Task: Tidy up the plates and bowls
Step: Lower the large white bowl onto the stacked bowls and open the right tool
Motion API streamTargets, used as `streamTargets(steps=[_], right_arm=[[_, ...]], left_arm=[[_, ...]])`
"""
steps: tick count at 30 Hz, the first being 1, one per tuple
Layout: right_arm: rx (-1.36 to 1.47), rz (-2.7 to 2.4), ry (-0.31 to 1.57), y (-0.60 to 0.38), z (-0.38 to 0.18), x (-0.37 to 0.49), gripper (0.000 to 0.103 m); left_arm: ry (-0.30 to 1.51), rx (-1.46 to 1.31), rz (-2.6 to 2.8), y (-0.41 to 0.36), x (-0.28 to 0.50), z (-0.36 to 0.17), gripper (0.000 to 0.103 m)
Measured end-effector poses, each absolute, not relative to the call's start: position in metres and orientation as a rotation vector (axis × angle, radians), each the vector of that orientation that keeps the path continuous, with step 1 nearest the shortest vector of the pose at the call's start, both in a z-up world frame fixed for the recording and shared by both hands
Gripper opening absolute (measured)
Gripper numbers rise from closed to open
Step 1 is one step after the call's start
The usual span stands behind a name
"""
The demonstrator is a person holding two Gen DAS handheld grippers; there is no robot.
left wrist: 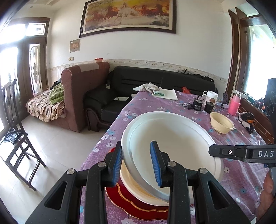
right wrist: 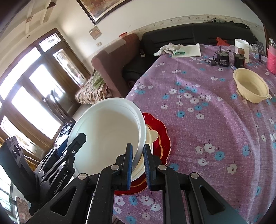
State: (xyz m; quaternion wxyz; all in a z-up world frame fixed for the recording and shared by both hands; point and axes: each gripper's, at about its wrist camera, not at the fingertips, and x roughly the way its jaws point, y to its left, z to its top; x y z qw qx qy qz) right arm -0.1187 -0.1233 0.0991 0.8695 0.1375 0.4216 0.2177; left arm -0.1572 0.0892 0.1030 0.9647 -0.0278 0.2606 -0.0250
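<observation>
Both grippers clamped white bowl rim: left gripper half-closed, right gripper nearly closed. Bowl tilted over red plate; cream bowl far right.

You stand in a living room with white walls and a pale tiled floor. A framed horse painting hangs above a black sofa. Beside it you see a brown armchair. Strong daylight comes through the wooden glazed doors, near a dark wooden chair.
</observation>
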Motion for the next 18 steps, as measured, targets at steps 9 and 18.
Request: streamTargets(steps=[9,18], right_arm=[[0.282,0.45,0.9,-0.119,0.091,-0.113,0.015],[0.277,0.448,0.907,-0.117,0.087,-0.111,0.016]], left_arm=[[0.576,-0.069,-0.043,0.093,-0.151,0.088,0.03],[0.583,-0.071,-0.037,0.096,-0.149,0.086,0.032]])
